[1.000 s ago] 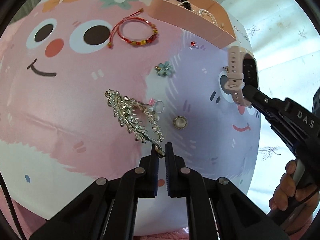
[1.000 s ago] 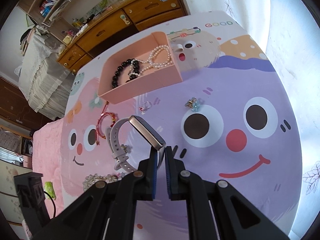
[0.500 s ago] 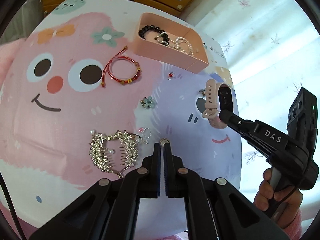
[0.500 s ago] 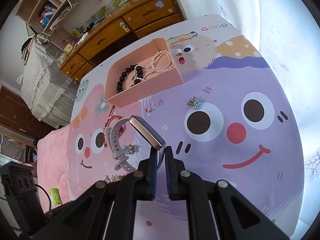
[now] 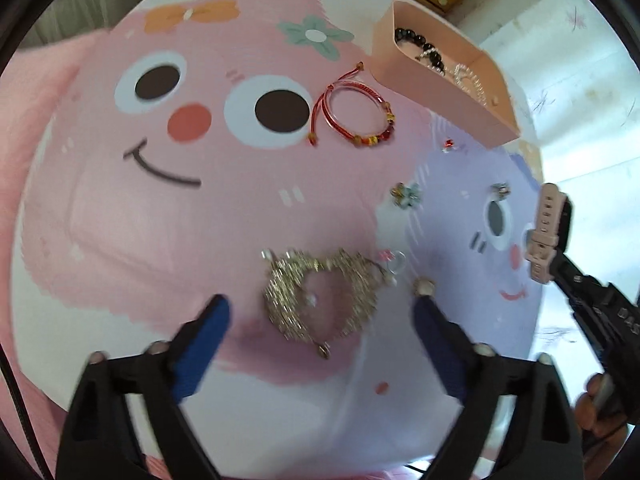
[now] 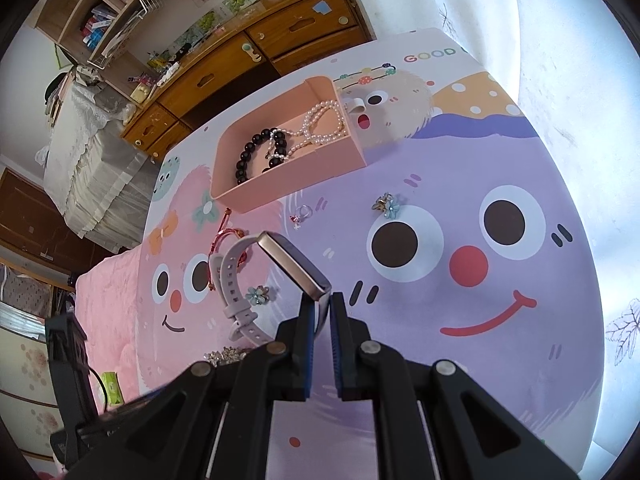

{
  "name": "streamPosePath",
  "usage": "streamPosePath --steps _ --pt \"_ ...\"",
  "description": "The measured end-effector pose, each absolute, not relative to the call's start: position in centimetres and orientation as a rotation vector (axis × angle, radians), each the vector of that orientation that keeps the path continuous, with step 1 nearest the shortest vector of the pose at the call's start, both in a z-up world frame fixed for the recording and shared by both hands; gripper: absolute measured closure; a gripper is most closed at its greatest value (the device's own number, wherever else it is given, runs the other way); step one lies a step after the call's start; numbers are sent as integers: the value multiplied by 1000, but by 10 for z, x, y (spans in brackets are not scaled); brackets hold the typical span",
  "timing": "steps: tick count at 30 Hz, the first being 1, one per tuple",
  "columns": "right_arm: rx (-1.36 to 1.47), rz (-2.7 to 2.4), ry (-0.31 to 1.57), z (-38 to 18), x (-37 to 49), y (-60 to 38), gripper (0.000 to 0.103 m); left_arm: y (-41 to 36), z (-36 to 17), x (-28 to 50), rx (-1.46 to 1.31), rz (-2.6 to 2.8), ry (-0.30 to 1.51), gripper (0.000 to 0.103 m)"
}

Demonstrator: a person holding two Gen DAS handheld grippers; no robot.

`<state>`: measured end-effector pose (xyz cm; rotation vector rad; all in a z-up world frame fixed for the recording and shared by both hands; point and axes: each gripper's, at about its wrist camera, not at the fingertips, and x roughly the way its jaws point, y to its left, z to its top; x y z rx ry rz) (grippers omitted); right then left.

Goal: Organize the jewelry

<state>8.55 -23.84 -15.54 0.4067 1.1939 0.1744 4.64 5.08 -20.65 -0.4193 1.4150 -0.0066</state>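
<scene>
My left gripper [image 5: 320, 310] is open wide above the cartoon mat, with the sparkly gold hair comb [image 5: 320, 296] lying on the mat between its fingers. My right gripper [image 6: 321, 304] is shut on a pink smartwatch [image 6: 294, 264] and holds it above the mat; the watch also shows in the left wrist view [image 5: 550, 232]. The pink box [image 6: 292, 184] holds a black bead bracelet [image 6: 256, 156] and a pearl strand [image 6: 320, 120]. A red cord bracelet [image 5: 352, 108] lies near the box [image 5: 440, 96].
Small pieces lie loose on the mat: a blue flower brooch [image 5: 406, 194], a second flower brooch [image 6: 387, 205], a ring with a pink charm [image 6: 302, 213], a round gold earring [image 5: 424, 286]. A wooden dresser [image 6: 256, 60] stands behind the mat.
My left gripper has opened wide and let go of the gold hair comb, which now lies on the mat. The right gripper has kept hold of the watch and hardly moved.
</scene>
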Motion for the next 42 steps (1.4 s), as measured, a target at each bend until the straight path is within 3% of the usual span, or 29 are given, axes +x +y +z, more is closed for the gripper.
streamPosePath --steps 15,18,20,30,42 --pt "452 158 1214 -163 92 -257 96 2 -245 85 -213 54 1583 4" --pt "465 151 1213 -164 92 -261 96 0 -251 85 -196 85 1618 23" --pt "472 147 1214 -165 92 -265 96 -3 -248 86 -177 102 1604 30" --pt "478 140 1198 -163 101 -275 96 10 -238 87 -179 72 1587 30" --pt "423 187 1125 -147 138 -259 96 14 -167 141 -119 -24 1509 30"
